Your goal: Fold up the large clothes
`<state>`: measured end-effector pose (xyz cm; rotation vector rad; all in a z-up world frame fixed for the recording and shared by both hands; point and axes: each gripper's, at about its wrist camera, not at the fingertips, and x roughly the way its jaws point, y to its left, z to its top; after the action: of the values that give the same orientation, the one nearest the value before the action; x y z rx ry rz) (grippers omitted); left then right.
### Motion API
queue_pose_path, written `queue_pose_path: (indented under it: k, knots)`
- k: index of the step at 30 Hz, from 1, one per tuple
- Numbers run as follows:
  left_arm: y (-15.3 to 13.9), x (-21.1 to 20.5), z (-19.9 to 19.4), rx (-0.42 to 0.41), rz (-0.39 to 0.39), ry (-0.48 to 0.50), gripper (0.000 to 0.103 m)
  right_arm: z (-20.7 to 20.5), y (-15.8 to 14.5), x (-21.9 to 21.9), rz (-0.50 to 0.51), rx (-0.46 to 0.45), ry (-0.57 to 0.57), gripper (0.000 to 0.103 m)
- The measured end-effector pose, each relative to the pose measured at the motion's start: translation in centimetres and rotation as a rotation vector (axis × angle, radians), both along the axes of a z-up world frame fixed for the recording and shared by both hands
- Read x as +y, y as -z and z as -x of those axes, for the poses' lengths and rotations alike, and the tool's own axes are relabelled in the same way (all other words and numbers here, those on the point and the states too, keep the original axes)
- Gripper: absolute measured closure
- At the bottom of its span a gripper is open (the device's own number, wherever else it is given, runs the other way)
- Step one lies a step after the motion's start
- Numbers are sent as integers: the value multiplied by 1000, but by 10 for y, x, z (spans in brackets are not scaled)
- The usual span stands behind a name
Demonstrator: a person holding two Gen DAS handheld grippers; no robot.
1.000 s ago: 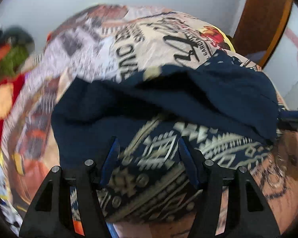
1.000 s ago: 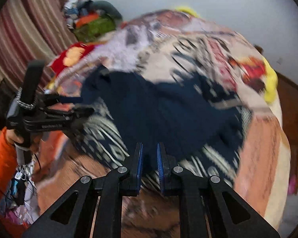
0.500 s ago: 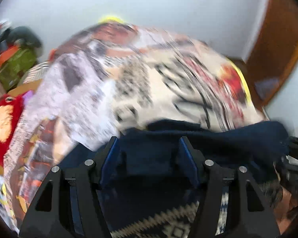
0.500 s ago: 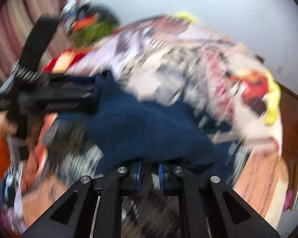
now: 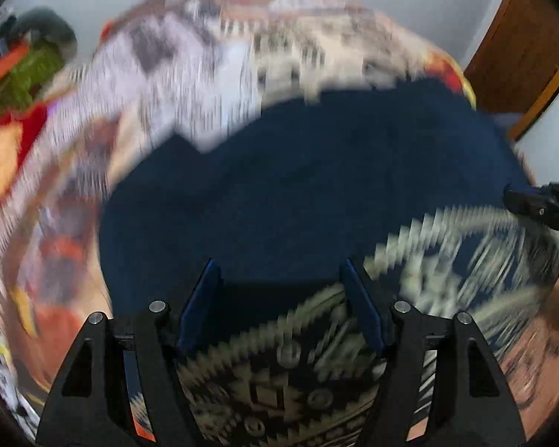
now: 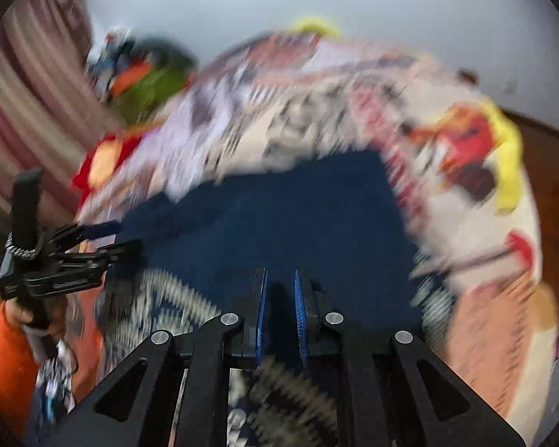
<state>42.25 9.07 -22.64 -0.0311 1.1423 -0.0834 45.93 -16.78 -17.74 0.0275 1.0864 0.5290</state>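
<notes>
Left gripper (image 5: pixel 279 290) spread wide, blue pads clear, patterned hem of navy garment (image 5: pixel 309 186) under it. Right gripper (image 6: pixel 278 309) pads narrow, small gap visible; pinching cloth or not, cannot tell, blur. Garment spread on printed bedspread (image 6: pixel 316 111), navy side up.

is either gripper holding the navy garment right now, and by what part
Left gripper: wide open, holding nothing. Right gripper: nearly closed over the navy garment, near its edge; blur hides whether cloth is pinched.

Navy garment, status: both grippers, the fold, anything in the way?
Left gripper open, over the cloth. Right gripper nearly closed; grip unclear through blur. Navy garment spread on patterned bedspread, plain side up. No obstruction seen.
</notes>
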Motion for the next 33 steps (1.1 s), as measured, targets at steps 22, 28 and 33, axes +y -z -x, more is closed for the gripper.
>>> queue_pose_path:
  k: [22, 28, 33]
  knots:
    - [-22, 101, 144, -89, 188, -404, 22, 99, -19, 37, 253, -72, -154, 94]
    - [9, 118, 160, -2, 495, -509, 22, 103, -50, 69, 168, -154, -153, 94]
    - [36, 114, 157, 60, 752, -546, 22, 94, -41, 101, 165, -141, -162, 94]
